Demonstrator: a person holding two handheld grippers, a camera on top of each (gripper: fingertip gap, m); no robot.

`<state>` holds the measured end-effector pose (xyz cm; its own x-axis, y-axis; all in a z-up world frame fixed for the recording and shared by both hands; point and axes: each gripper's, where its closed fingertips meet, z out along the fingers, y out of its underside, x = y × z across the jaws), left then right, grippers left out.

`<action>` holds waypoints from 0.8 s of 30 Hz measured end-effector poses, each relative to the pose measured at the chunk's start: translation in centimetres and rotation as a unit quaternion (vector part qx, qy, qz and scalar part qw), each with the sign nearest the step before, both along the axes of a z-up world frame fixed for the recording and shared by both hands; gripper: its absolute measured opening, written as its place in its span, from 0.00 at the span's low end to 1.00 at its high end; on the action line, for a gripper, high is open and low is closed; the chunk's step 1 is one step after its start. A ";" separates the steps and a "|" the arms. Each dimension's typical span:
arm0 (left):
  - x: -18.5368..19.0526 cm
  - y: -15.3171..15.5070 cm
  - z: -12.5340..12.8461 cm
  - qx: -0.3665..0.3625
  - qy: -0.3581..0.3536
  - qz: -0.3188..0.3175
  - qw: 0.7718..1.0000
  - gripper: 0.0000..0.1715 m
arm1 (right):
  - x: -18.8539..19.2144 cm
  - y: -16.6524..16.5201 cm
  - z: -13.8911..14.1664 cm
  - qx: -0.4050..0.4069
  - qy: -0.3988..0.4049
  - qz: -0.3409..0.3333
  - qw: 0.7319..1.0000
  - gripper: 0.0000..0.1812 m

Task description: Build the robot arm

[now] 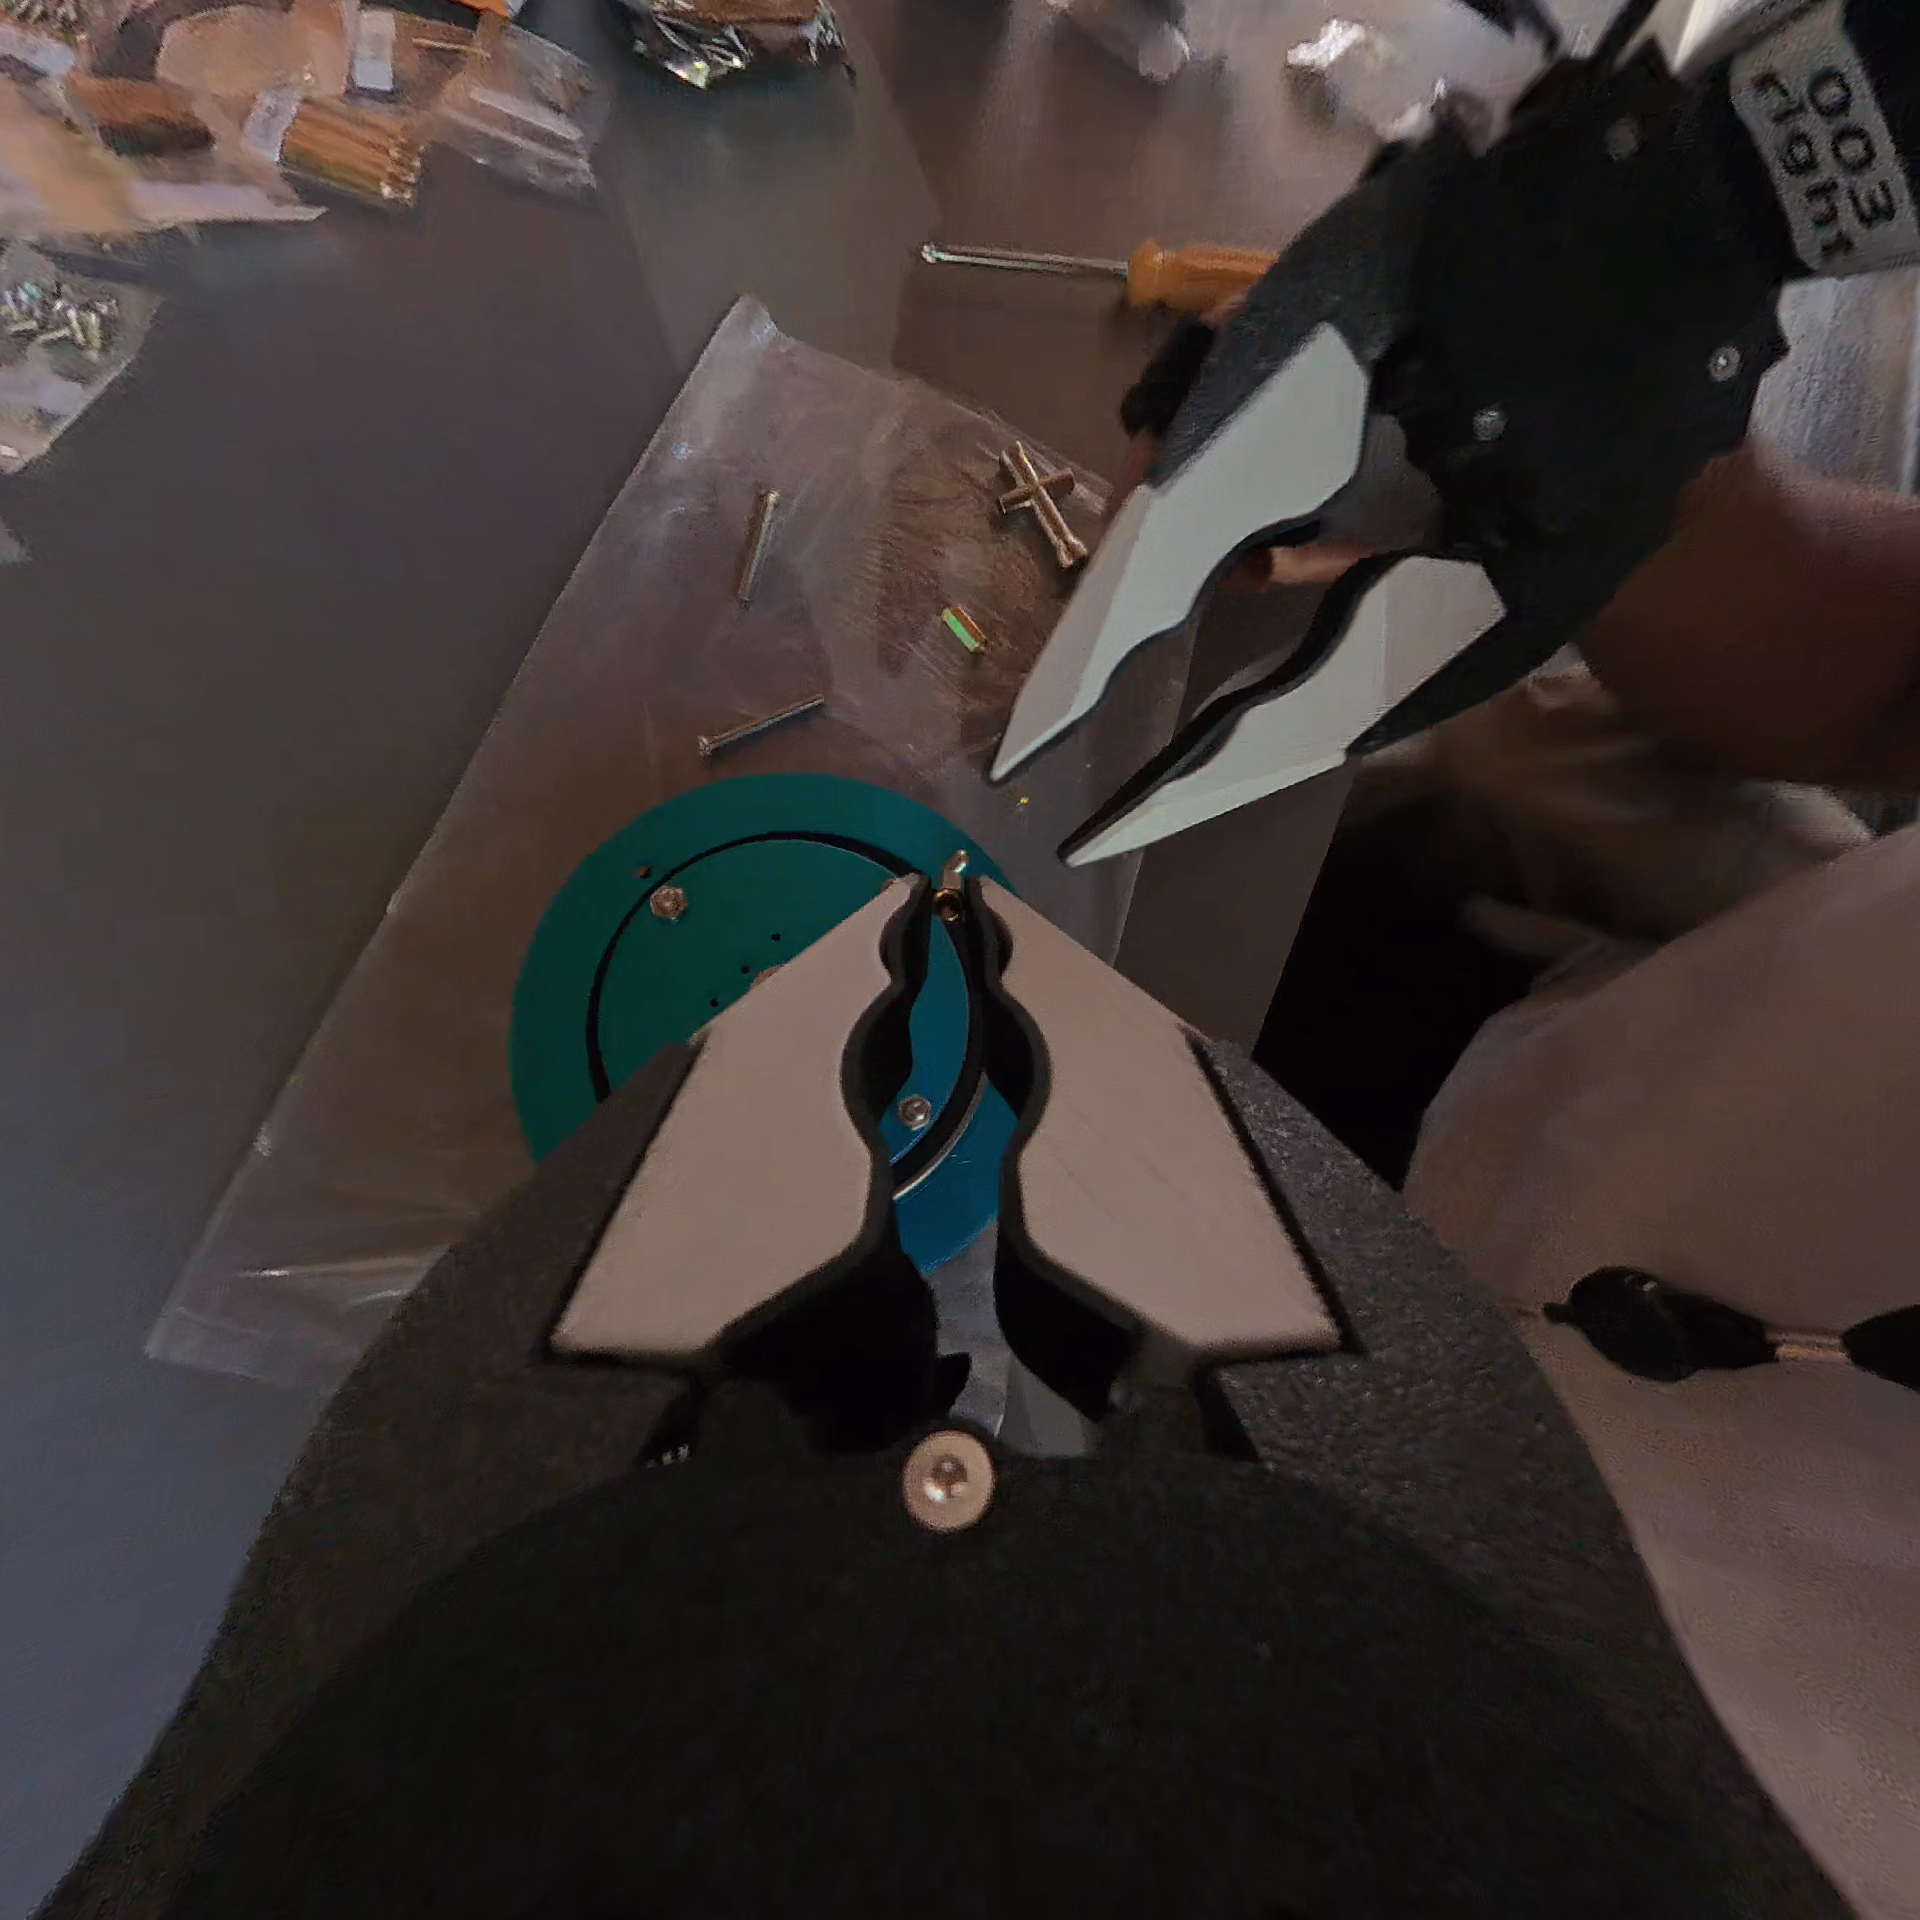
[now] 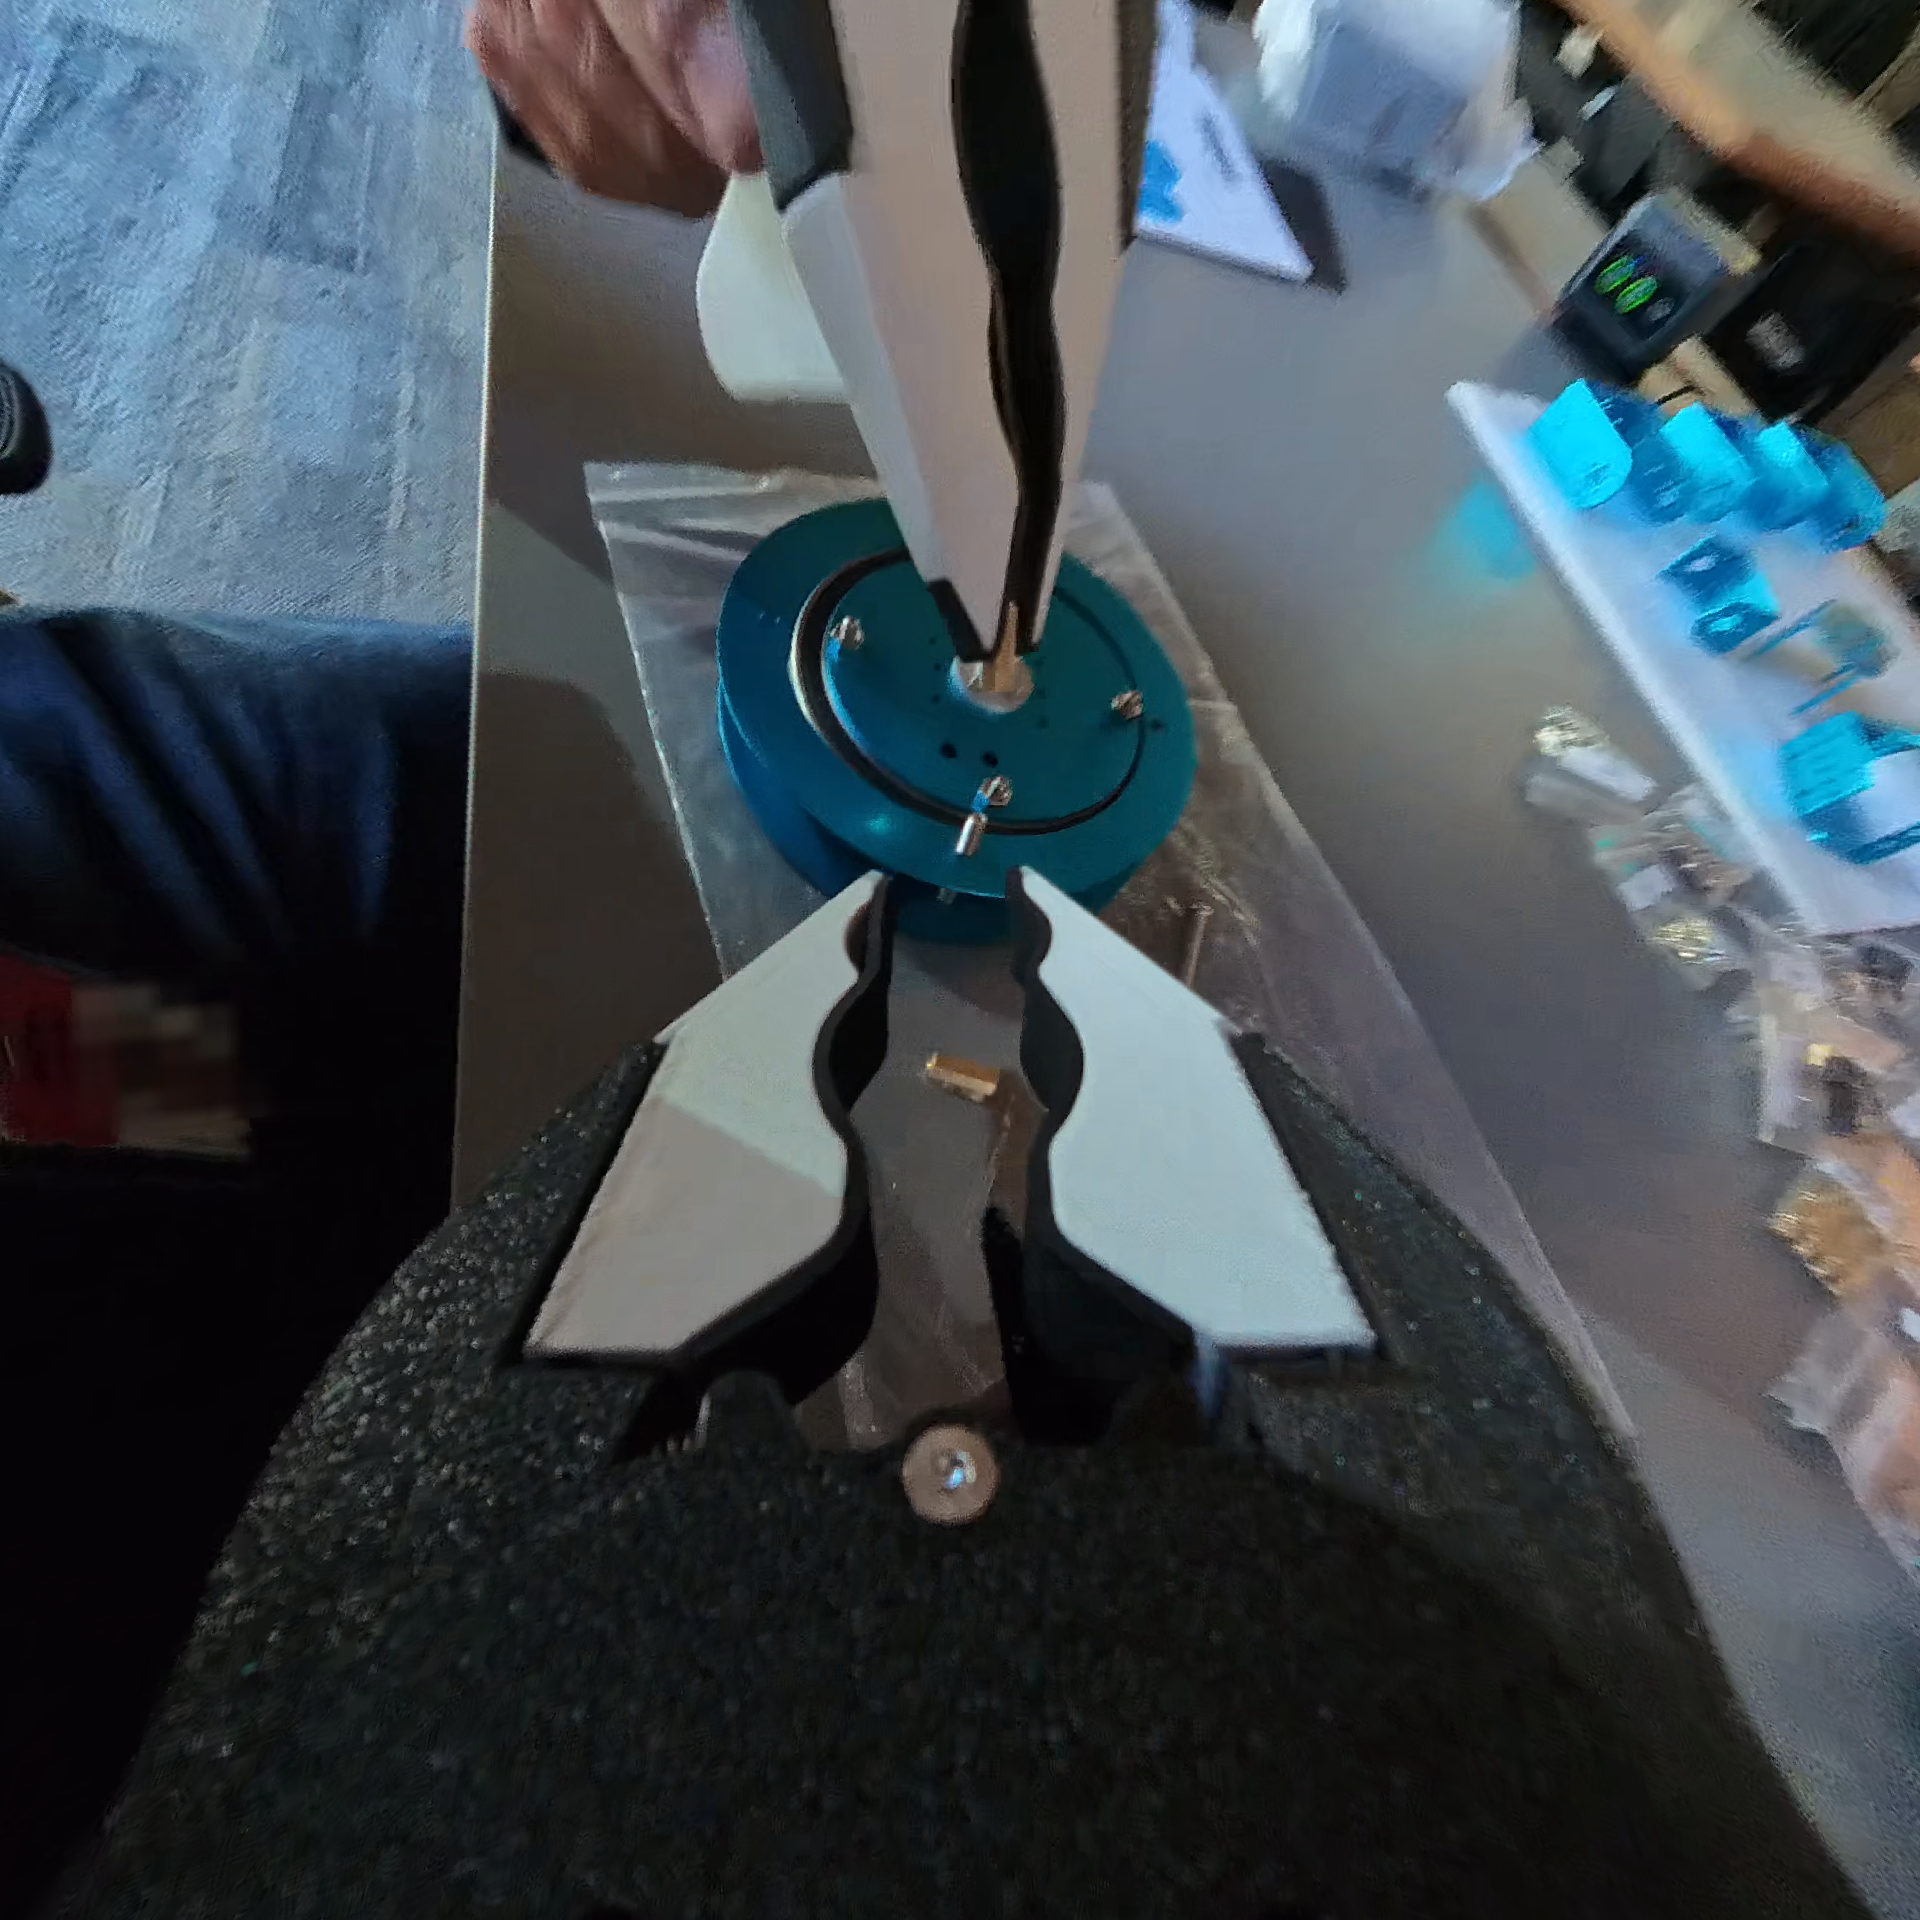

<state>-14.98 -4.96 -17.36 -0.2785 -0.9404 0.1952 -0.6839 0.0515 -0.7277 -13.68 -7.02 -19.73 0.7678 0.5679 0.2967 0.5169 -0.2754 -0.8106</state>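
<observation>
A teal round disc [image 1: 623,966] [image 2: 1049,748] with screws in its inner plate lies on a clear plastic bag [image 1: 623,665] [image 2: 665,520]. My left gripper [image 1: 945,896] [image 2: 1003,639] stands over the disc's centre hole, shut on a small metal pin [image 2: 1006,652]. My right gripper [image 2: 948,883] [image 1: 1034,816] is open and empty, hovering just off the disc's near rim. A small brass standoff [image 2: 961,1075] [image 1: 964,629] lies on the bag under its fingers. A small metal lug [image 2: 971,826] sits on the disc's ring.
Two long screws [image 1: 758,545] [image 1: 762,724], a cross-shaped metal key [image 1: 1042,504] and an orange-handled screwdriver [image 1: 1184,272] lie beyond the disc. Bags of hardware [image 1: 312,135] [image 2: 1849,1143] and a white tray of blue parts [image 2: 1714,582] stand around. The table edge [image 2: 478,727] runs at the left. The tips of one gripper are about 4 cm away from the tips of the other. The cross-shaped metal key [image 1: 1042,504] is about 12 cm from my right fingertips.
</observation>
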 end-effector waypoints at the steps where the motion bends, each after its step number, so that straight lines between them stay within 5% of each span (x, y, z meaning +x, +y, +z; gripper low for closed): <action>1: 0.1 -0.2 0.0 0.008 0.006 -0.010 1.000 0.03 | -0.1 0.3 -0.4 -0.013 -0.005 0.007 1.000 0.11; 7: 0.5 -0.8 -0.2 0.024 0.017 -0.017 0.999 0.03 | 1.0 0.5 0.1 -0.049 0.045 0.020 0.998 0.09; 11: -0.3 -1.2 -0.9 0.036 0.026 -0.020 0.999 0.03 | 1.7 -1.3 0.8 -0.082 0.144 -0.007 0.986 0.12; 16: 0.0 -0.8 -1.3 0.036 0.029 -0.009 0.999 0.03 | 0.3 -2.0 -0.6 -0.145 0.169 -0.010 0.975 0.19; 19: -0.4 1.3 -1.1 0.081 0.031 0.011 0.996 0.03 | 1.2 -1.7 -1.3 -0.138 0.132 -0.042 0.981 0.19; 24: -4.5 10.4 -1.1 0.164 0.068 0.131 0.975 0.03 | 1.1 -2.8 -0.8 -0.132 0.161 -0.058 0.976 0.18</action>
